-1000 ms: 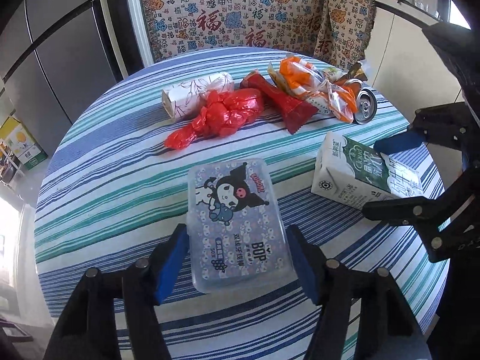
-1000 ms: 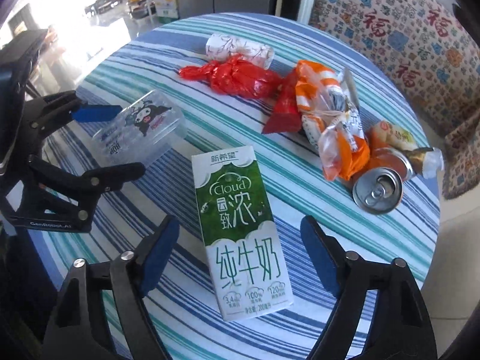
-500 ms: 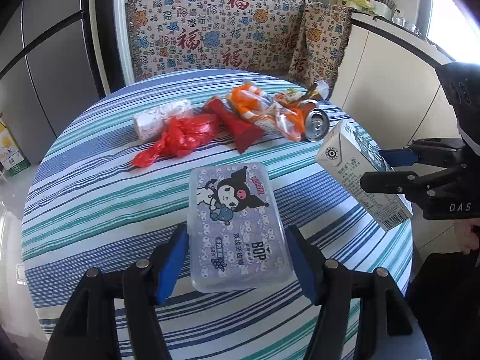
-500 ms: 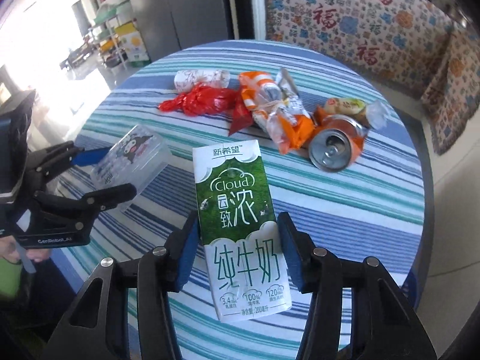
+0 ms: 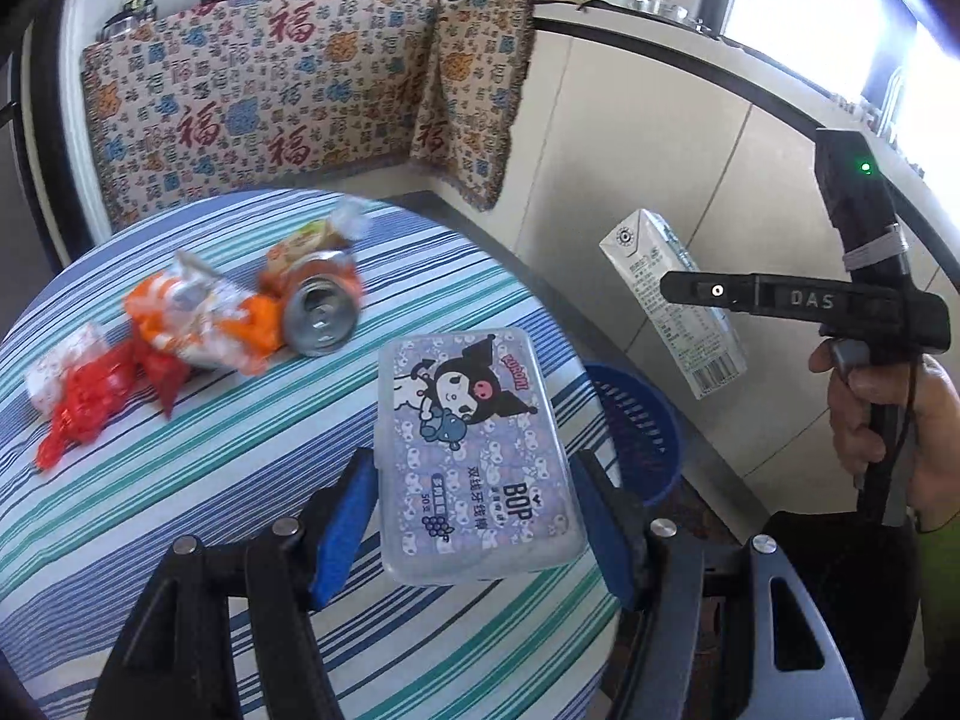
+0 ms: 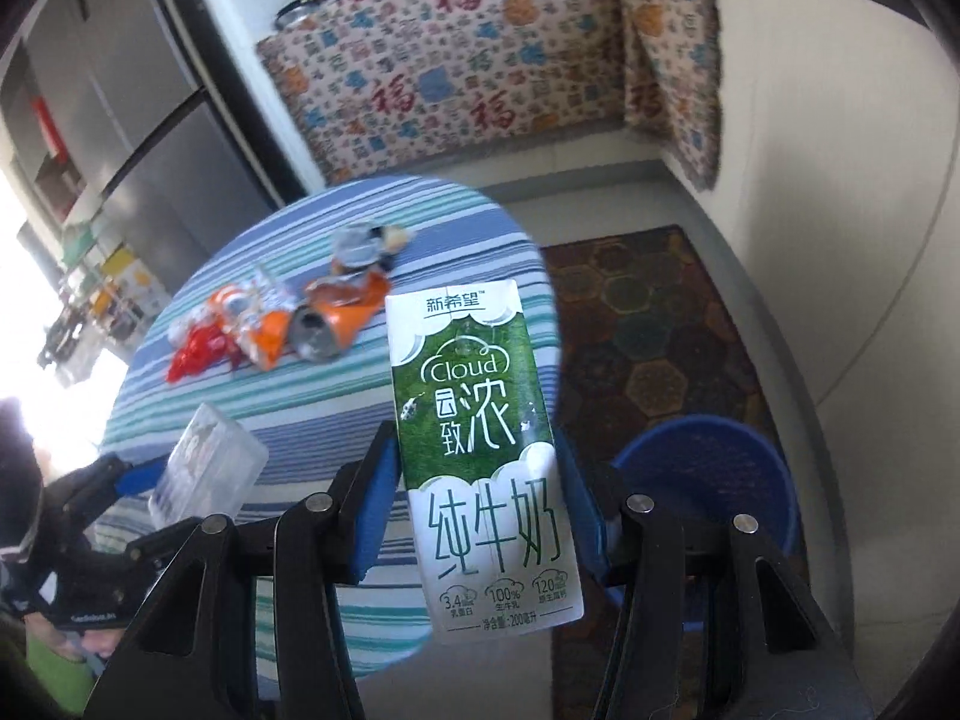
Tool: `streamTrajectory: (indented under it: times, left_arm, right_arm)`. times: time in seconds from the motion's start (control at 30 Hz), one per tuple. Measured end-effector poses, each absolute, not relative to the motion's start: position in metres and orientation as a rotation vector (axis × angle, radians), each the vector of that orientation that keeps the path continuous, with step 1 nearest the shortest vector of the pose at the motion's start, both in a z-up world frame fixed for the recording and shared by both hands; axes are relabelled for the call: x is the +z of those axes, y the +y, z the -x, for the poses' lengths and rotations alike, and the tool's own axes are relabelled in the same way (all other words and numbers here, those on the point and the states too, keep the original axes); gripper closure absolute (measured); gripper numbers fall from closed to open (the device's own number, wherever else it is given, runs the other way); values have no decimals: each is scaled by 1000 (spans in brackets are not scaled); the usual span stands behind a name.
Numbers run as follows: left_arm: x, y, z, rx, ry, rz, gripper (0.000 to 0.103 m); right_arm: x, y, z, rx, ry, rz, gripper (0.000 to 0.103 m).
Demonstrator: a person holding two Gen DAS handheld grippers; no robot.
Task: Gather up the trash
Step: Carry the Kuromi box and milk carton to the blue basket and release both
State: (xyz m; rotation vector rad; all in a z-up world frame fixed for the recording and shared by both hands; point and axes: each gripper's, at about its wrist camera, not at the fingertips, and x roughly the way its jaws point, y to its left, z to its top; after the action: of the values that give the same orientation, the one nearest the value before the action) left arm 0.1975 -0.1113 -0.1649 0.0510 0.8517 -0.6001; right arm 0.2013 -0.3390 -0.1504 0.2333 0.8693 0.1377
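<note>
The green milk carton [image 6: 486, 450] is pinched between the blue pads of the right gripper [image 6: 474, 498], held in the air past the table's edge, near the blue bin [image 6: 714, 480] on the floor. The left gripper [image 5: 474, 510] clamps the clear cartoon-printed box [image 5: 474, 450] above the striped table's [image 5: 180, 510] near edge. A crushed can [image 5: 318, 312] and wrappers [image 5: 192, 318] lie toward the far edge.

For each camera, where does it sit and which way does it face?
Left wrist: on the left claw, facing down over the striped table; it grips the floss box; a hand shows.
Right wrist: on the right claw, facing down past the table edge; it grips the milk carton.
Shared: carton, box, blue bin, crushed can.
</note>
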Motion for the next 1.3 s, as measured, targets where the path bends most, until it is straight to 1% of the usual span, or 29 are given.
streamTrajectory:
  times: [0.23, 0.43, 0.57, 0.9, 1.13, 1.2, 1.23, 1.27, 1.3]
  left_arm:
    - [-159, -207, -222, -739, 843, -70, 37]
    - [-186, -289, -238, -751, 879, -85, 37]
    - [-208, -326, -248, -756, 903, -100, 37]
    - [-252, -368, -259, -762, 945, -159, 37]
    - [-266, -378, -261, -761, 954, -172, 37]
    - [-269, -381, -264, -773, 947, -171, 36]
    - [-271, -383, -267, -777, 947, -174, 34]
    - [-273, -386, -266, -774, 949, -182, 31]
    - [-274, -389, -267, -762, 951, -194, 27]
  right_arm:
    - [-160, -423, -197, -49, 884, -276, 50]
    - [-178, -478, -195, -148, 900, -326, 50]
    - [-197, -504, -191, -174, 901, -369, 49]
    - [-226, -531, -191, -198, 955, -451, 49]
    - [-231, -535, -195, -201, 956, -469, 48]
    - [-231, -535, -197, -198, 954, -474, 46]
    - [-232, -535, -200, -198, 952, -478, 46]
    - [-232, -536, -201, -198, 947, -483, 42]
    - [-232, -535, -201, -195, 942, -489, 33]
